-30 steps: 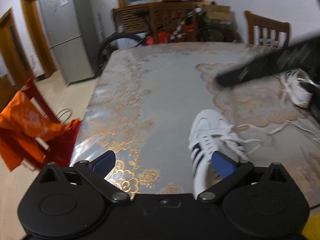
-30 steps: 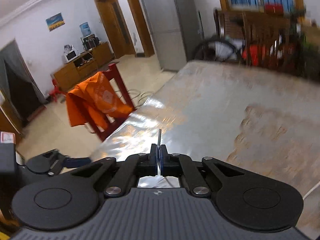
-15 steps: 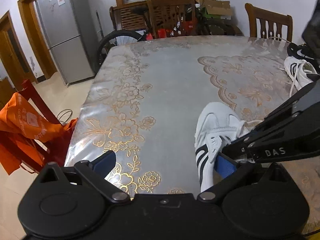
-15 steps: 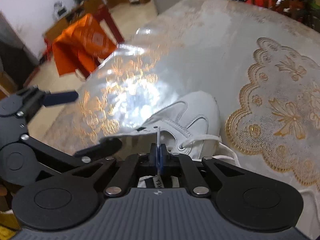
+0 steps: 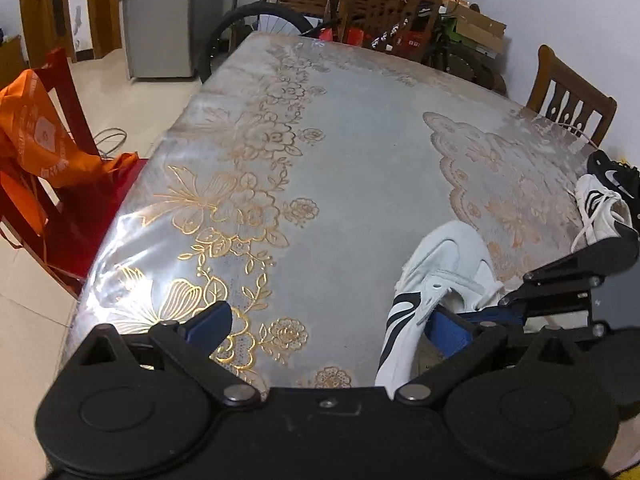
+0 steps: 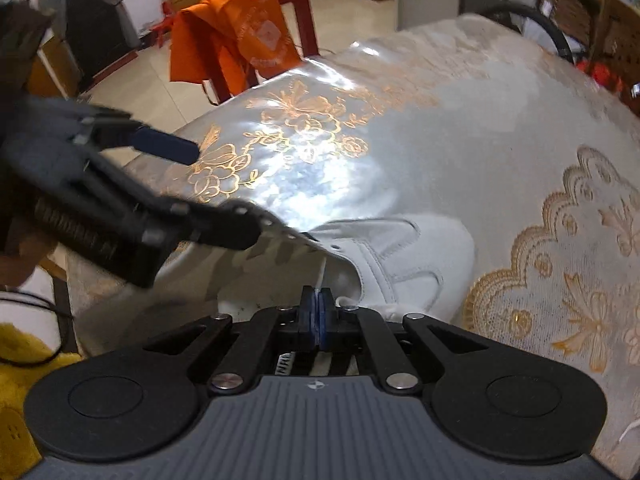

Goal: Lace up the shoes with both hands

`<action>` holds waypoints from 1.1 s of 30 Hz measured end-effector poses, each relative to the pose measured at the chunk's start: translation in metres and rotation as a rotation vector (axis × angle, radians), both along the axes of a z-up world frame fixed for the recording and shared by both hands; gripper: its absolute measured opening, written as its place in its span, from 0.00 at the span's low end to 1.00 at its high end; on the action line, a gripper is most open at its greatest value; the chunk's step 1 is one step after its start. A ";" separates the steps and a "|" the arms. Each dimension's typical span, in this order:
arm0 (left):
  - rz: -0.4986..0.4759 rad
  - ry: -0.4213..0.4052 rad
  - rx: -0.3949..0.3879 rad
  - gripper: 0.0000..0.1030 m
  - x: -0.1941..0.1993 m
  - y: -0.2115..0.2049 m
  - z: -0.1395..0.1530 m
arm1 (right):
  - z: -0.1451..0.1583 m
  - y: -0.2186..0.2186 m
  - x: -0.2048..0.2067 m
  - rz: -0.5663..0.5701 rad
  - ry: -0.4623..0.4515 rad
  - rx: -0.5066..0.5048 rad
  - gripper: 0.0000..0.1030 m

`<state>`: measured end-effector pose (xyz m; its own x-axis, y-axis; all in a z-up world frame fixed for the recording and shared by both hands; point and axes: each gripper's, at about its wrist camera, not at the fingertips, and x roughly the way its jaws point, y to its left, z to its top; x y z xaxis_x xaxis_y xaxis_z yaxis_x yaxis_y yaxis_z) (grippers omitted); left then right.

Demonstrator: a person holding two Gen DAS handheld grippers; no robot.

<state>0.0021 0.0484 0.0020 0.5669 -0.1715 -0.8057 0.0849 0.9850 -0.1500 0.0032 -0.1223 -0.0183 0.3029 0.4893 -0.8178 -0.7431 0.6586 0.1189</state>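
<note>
A white sneaker with black stripes (image 5: 436,276) lies near the table's front edge, toe pointing away; it also shows in the right wrist view (image 6: 400,256). My left gripper (image 5: 324,326) is open, its right finger (image 5: 448,328) inside or against the shoe's opening, its left finger (image 5: 208,326) over the tablecloth. My right gripper (image 6: 318,308) is shut on the white lace tip (image 6: 321,276), held just over the shoe's eyelet flap. In the left wrist view the right gripper (image 5: 500,314) reaches in from the right onto the shoe.
The table carries a glossy floral cloth (image 5: 320,160). A second white sneaker (image 5: 600,208) and a black shoe (image 5: 612,172) lie at the right edge. A red chair with an orange bag (image 5: 36,140) stands to the left, a wooden chair (image 5: 568,96) at the far right.
My right gripper has come down with the lace tip, closer to the shoe's eyelets. My left gripper has shifted forward and right, its right finger now at the shoe's opening.
</note>
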 end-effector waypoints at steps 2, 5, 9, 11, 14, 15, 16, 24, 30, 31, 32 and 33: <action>-0.001 0.000 0.010 1.00 -0.001 -0.002 0.001 | -0.001 0.000 0.000 -0.040 0.001 0.016 0.01; 0.006 0.006 0.011 1.00 0.000 -0.003 0.000 | -0.002 -0.005 0.006 -0.122 0.054 0.052 0.01; 0.004 0.012 0.020 1.00 0.001 -0.004 -0.001 | -0.007 -0.012 0.015 -0.210 0.130 0.117 0.00; -0.002 0.012 0.029 1.00 0.001 -0.006 0.000 | -0.008 -0.016 0.016 -0.228 0.147 0.142 0.00; -0.003 0.014 0.034 1.00 0.001 -0.007 0.000 | -0.008 -0.018 0.020 -0.283 0.193 0.160 0.01; -0.003 0.014 0.035 1.00 0.001 -0.007 0.000 | -0.007 -0.018 0.023 -0.314 0.221 0.169 0.01; -0.002 0.014 0.036 1.00 0.002 -0.007 0.000 | -0.007 -0.017 0.025 -0.343 0.246 0.175 0.01; 0.002 0.022 0.029 0.99 0.004 -0.005 0.000 | -0.008 -0.016 0.036 -0.478 0.380 0.196 0.01; 0.004 0.032 0.012 0.99 0.006 -0.003 -0.001 | -0.006 -0.005 0.033 -0.444 0.330 0.130 0.00; 0.002 0.030 0.014 0.99 0.005 -0.003 -0.001 | -0.007 -0.007 0.033 -0.451 0.330 0.136 0.00; -0.001 0.027 0.020 0.99 0.005 -0.004 0.000 | -0.008 -0.009 0.033 -0.465 0.336 0.149 0.00; -0.004 0.026 0.023 0.99 0.005 -0.004 0.000 | -0.009 -0.012 0.032 -0.479 0.344 0.162 0.00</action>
<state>0.0069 0.0440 0.0021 0.5450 -0.1553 -0.8239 0.0855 0.9879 -0.1296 0.0352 -0.1344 -0.0276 0.2523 0.4905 -0.8341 -0.2697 0.8635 0.4261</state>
